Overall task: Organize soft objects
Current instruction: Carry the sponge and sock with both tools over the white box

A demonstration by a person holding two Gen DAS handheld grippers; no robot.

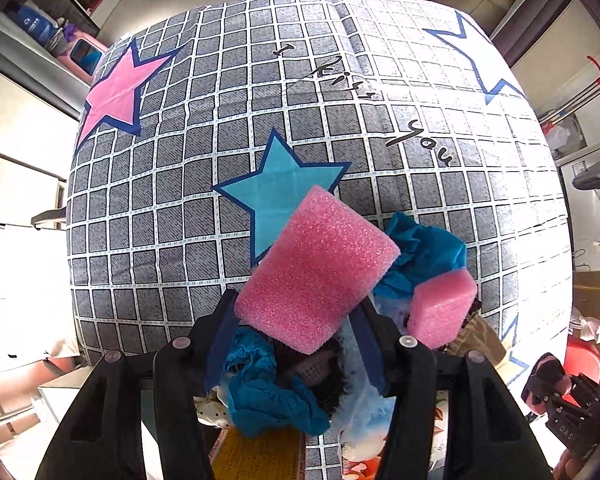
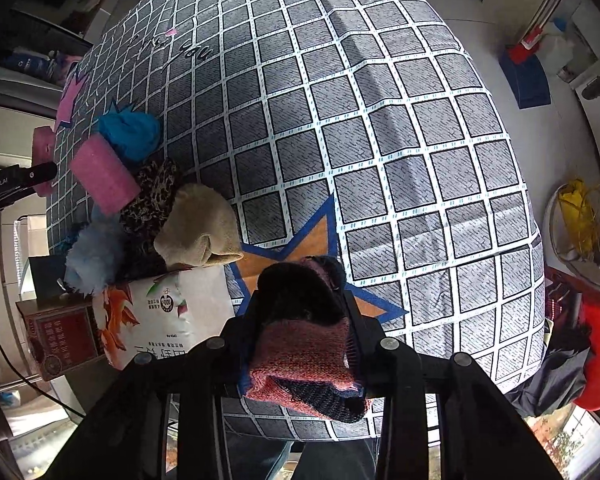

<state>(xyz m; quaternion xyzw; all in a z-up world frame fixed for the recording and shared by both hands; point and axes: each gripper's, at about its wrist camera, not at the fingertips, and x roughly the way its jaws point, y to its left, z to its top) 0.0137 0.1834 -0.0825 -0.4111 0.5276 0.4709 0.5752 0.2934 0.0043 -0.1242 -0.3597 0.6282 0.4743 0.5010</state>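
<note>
Large pink foam block [image 1: 316,272] tilted, raised above the pile, smaller pink foam block [image 1: 442,308] lying by crumpled blue cloth [image 1: 424,256], cream sock [image 2: 202,228] beside leopard-print cloth [image 2: 150,200] and fluffy light-blue cloth [image 2: 92,258], folded red-and-navy knitted sock [image 2: 304,344] lifted off the bed.

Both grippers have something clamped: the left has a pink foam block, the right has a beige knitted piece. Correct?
Not quite. The left gripper does clamp the pink foam block, but the right gripper holds a pink-and-dark knitted piece; the beige piece lies in the pile, per the right wrist view.

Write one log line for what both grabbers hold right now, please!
left gripper: shut on pink foam block | right gripper: shut on knitted sock
</note>
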